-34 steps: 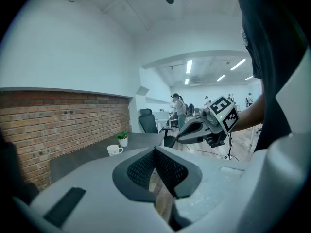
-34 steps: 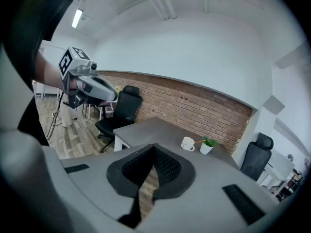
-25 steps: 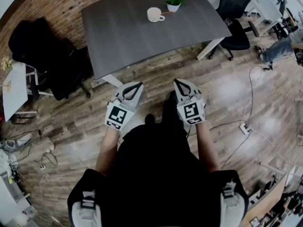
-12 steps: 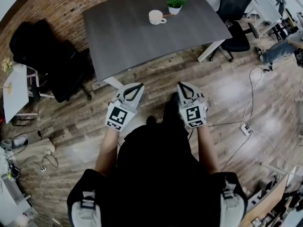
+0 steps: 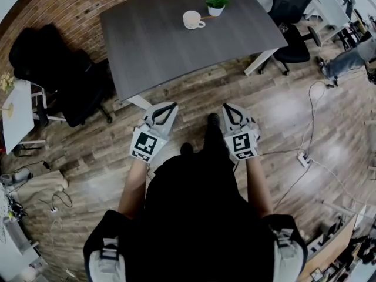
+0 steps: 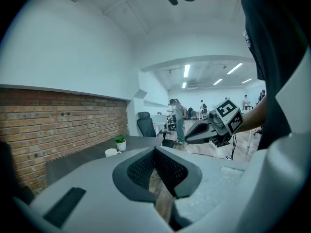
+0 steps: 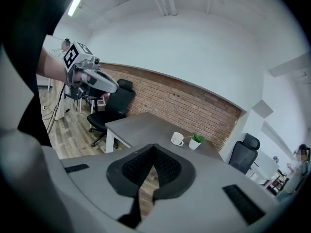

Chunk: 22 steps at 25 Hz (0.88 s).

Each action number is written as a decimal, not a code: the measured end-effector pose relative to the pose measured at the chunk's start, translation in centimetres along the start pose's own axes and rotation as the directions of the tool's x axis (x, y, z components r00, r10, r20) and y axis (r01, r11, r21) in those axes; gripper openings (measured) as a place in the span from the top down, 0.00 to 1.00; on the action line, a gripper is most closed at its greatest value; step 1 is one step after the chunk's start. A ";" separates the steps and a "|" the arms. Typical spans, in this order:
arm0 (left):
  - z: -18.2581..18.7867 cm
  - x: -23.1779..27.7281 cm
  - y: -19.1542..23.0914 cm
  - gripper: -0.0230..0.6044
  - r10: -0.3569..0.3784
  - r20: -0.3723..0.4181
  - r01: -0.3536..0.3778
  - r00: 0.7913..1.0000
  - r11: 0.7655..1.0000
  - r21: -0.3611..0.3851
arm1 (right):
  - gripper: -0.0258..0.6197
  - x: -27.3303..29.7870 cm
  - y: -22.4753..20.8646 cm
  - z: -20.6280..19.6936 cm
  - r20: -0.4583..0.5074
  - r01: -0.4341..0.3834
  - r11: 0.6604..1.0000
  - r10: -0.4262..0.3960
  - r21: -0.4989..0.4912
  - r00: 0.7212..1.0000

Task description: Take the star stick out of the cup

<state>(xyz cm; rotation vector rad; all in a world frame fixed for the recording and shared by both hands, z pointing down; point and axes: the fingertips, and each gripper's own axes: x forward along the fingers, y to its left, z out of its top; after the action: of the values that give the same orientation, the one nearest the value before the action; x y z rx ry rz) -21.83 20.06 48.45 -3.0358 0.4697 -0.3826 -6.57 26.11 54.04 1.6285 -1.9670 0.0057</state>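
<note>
Both grippers sit low in front of the person over the wood plank floor (image 5: 282, 107), short of the dark grey rectangular table (image 5: 164, 46). The left gripper (image 5: 166, 108) has its jaws pressed together at the tips, with nothing held. The right gripper (image 5: 229, 108) is the same: jaws closed tip to tip and empty. The white handled cup (image 5: 191, 19) stands on the far part of the table, well apart from both grippers and just beside a small green plant in a white pot (image 5: 216, 3). A thin orange-brown stick (image 7: 188, 137) leans out of the cup toward the plant; its star end is too small to make out. A black office chair (image 5: 294, 16) stands at the table's right side.
</note>
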 end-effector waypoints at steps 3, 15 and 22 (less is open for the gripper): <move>-0.1 0.6 -0.1 0.96 -0.004 -0.006 0.004 1.000 1.000 -0.001 | 0.96 0.3 -0.7 0.0 0.006 0.003 1.000 -0.003 0.004 1.000; 0.9 3.3 1.3 0.96 0.018 -0.038 -0.018 0.999 1.000 -0.006 | 0.96 2.9 -3.8 0.6 0.050 -0.029 1.000 0.029 -0.002 0.998; 1.2 5.8 2.0 0.96 0.013 -0.043 -0.014 0.999 1.000 -0.024 | 0.96 4.1 -5.7 -0.2 0.022 -0.034 0.999 0.034 0.011 0.999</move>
<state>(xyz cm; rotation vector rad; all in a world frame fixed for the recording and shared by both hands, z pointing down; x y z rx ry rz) -16.75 16.39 48.46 -3.0517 0.5014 -0.4452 -1.66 21.08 53.95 1.6086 -2.0147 0.0118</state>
